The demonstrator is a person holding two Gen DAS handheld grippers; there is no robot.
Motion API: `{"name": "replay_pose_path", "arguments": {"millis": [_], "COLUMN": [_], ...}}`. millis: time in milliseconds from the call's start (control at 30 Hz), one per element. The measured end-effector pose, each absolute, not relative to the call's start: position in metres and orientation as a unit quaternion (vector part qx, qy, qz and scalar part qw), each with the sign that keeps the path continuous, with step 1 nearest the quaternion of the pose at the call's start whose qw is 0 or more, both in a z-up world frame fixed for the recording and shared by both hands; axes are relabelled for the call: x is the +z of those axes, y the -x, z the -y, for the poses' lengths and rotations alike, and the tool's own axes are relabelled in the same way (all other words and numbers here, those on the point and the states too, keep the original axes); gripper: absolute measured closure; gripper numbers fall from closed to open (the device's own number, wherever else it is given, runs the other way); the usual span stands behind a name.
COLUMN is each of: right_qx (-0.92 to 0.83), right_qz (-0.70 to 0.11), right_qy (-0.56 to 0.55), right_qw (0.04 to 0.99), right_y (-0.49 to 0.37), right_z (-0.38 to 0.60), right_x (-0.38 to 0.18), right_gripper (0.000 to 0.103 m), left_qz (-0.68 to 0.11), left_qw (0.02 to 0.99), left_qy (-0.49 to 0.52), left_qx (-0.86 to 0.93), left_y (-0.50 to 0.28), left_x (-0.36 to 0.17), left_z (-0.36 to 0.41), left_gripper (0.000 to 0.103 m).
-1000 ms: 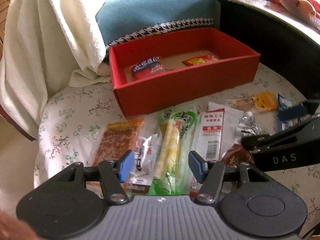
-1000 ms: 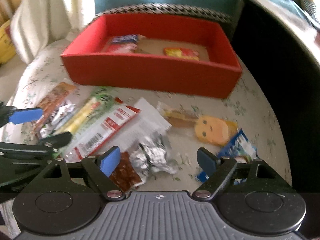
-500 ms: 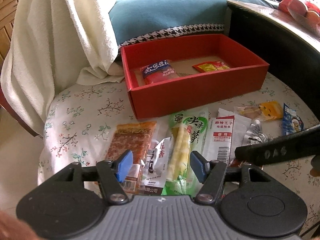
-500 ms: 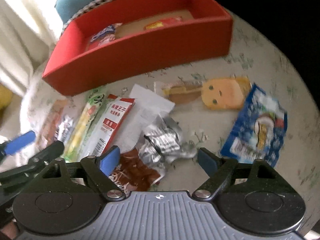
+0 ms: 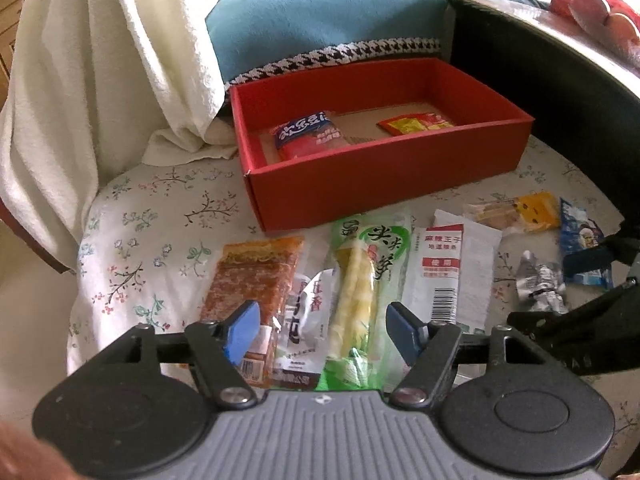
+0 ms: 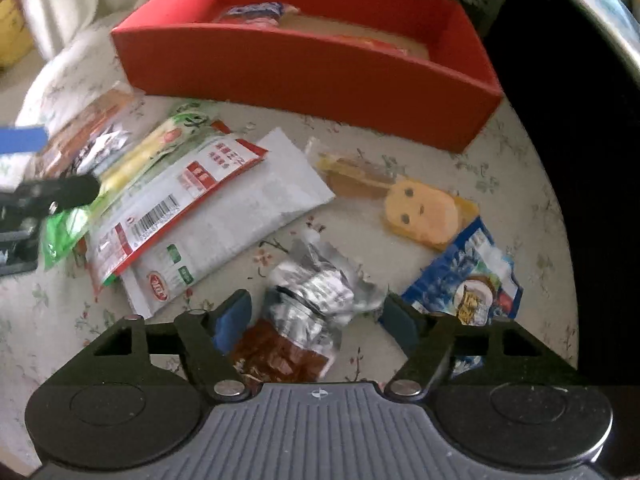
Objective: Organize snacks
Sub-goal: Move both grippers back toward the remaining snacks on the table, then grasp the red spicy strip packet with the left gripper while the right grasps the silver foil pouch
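A red box (image 5: 384, 184) (image 6: 304, 76) stands on a floral cloth with a blue-red packet (image 5: 308, 138) and a red-yellow packet (image 5: 414, 123) inside. In front lie loose snacks: an orange packet (image 5: 252, 280), a green bamboo-shoot packet (image 5: 360, 280), a white-red packet (image 5: 440, 272) (image 6: 180, 196), a silver packet (image 6: 316, 296), a yellow face-shaped packet (image 6: 420, 212) and a blue packet (image 6: 468, 284). My left gripper (image 5: 324, 330) is open and empty over the green and white packets. My right gripper (image 6: 316, 320) is open, straddling the silver packet.
A cream towel (image 5: 100, 80) hangs at the left. A teal cushion (image 5: 320, 20) lies behind the box. A dark table edge (image 5: 560, 80) rises at the right. The cloth's edge (image 5: 80, 280) drops off at the left.
My right gripper has moved down and forward until its fingers straddle the silver packet. My left gripper has drifted slightly, still open above the snacks.
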State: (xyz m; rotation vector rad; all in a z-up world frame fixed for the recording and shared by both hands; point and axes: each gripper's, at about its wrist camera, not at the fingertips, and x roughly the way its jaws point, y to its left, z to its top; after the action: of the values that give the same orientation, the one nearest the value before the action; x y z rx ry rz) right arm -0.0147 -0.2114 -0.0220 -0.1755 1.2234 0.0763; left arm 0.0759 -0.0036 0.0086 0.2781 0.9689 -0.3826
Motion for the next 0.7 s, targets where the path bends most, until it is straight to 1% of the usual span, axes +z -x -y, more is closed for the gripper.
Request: {"name": "replay_pose_path", "arguments": {"millis": [167, 233, 367, 533, 700], "right_qx": [0.051, 0.058, 0.064, 0.071, 0.075], "right_qz": [-0.579, -0.579, -0.581, -0.580, -0.580], "right_qy": [0.055, 0.053, 0.043, 0.044, 0.044], "right_qw": [0.812, 0.811, 0.810, 0.810, 0.810], "right_y": [0.013, 0.012, 0.010, 0.010, 0.010], "right_z": [0.220, 0.219, 0.222, 0.223, 0.224], "right_x": [-0.020, -0.020, -0.022, -0.023, -0.023], "right_gripper": [0.027, 0.033, 0.033, 0.033, 0.032], "left_qz": [-0.476, -0.483, -0.486, -0.522, -0.526], "left_qw": [0.849, 0.841, 0.834, 0.811, 0.814], "left_qy": [-0.113, -0.110, -0.102, -0.016, -0.015], "left_qx": [-0.198, -0.216, -0.239, -0.261, -0.247], "left_y": [-0.087, -0.090, -0.101, -0.111, -0.114], "left_x": [0.005, 0.002, 0.003, 0.000, 0.001], "left_z": [-0.005, -0.001, -0.005, -0.028, -0.030], "left_gripper": [0.040, 0.040, 0.040, 0.041, 0.045]}}
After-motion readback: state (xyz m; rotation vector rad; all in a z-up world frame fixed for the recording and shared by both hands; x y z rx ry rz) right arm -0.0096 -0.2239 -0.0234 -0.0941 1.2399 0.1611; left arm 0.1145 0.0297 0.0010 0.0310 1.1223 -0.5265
